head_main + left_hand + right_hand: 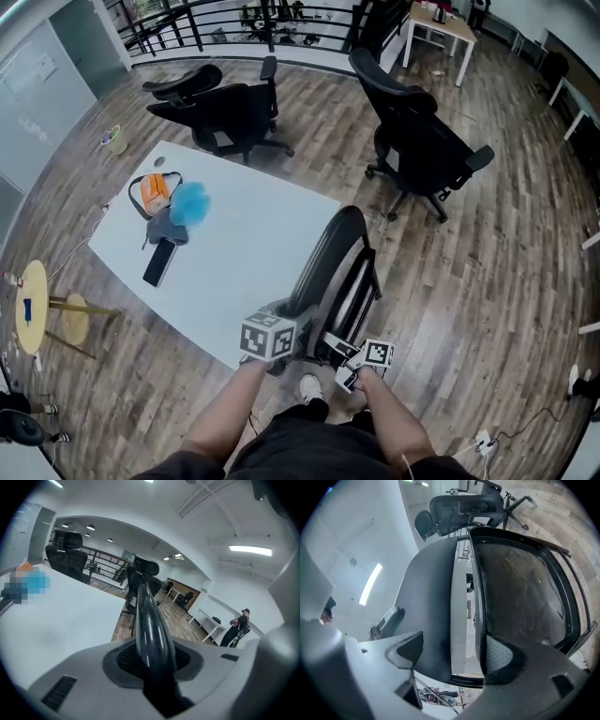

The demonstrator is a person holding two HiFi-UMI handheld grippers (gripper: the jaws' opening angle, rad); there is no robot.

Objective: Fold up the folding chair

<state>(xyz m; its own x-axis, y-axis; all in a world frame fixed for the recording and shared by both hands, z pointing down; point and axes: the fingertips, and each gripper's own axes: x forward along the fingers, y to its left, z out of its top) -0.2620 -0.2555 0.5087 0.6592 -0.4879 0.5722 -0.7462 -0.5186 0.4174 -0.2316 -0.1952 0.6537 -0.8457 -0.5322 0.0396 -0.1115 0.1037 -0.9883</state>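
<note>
A wooden floor (pixel 506 244) is seen under a white table (pixel 244 262), and two black office chairs (pixel 230 108) are parked beyond it. The black folding chair (pixel 333 262) is stood on the floor against the table's right-hand edge, close to the near corner, with its panels drawn close together. Its glossy frame tube is pinched between the fingers of the left gripper (pixel 152 660). A dark panel and the mesh panel's rim are clamped between the fingers of the right gripper (pixel 452 651).
</note>
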